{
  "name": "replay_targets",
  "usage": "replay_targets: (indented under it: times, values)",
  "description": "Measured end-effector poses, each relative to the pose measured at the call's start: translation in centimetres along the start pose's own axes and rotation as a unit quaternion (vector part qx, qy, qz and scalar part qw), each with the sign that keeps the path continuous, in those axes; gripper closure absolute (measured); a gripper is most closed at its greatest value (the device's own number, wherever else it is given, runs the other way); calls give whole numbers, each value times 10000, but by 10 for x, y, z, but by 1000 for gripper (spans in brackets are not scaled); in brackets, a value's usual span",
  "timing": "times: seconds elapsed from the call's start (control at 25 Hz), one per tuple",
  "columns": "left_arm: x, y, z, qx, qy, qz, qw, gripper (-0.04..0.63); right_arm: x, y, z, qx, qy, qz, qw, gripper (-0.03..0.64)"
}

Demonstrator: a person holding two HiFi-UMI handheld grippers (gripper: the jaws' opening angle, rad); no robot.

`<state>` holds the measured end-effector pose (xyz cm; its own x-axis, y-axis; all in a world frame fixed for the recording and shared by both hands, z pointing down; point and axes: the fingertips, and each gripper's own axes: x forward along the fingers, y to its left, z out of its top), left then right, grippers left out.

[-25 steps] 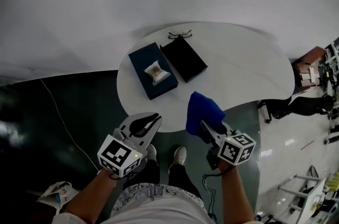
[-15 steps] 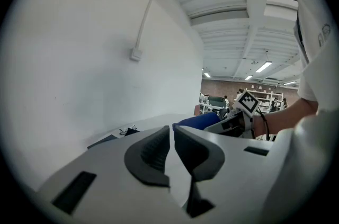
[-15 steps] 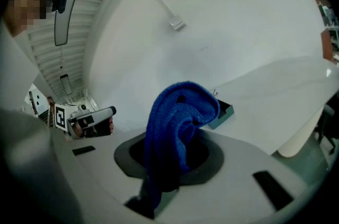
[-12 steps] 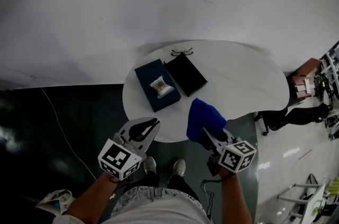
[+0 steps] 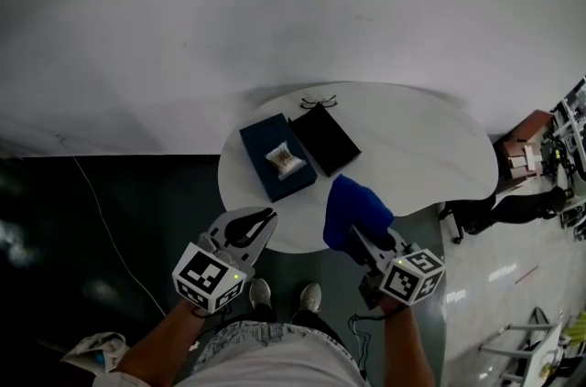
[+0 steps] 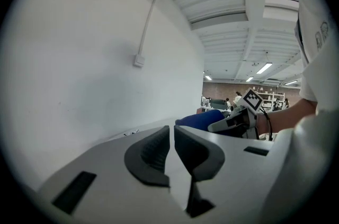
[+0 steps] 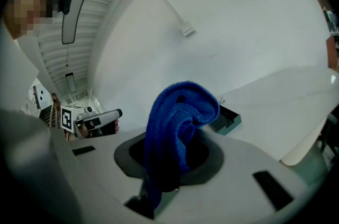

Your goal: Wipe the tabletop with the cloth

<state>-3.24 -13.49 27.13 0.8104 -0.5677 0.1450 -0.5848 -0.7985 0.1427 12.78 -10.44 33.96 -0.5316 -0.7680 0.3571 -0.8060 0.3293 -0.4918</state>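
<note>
Cloth (image 5: 355,209): judge it should go down flat on bench (image 5: 417,138), light press, long sweeps over bare right side, clear of boxes (image 5: 277,158). Cloth bunched, pinched between right hand-held gripper (image 5: 353,233) jaws, sticking out past tips, over near bench edge; contact unclear. Left hand-held gripper (image 5: 255,224) pressed together, empty, at bench edge.

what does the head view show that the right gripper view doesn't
Only the head view: the packet on the blue box, and the person's shoes. Only the right gripper view: the right gripper shut on the cloth, seen close, and ceiling beams. Both: the cloth, the white table, the left gripper.
</note>
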Motion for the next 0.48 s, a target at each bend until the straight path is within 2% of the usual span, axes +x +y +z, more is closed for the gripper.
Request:
replay_targets:
  times: [0.48]
  values:
    - [4,5,2,-52,-19,-36,10000,551,7,13,5,-92,3,165,9998,526]
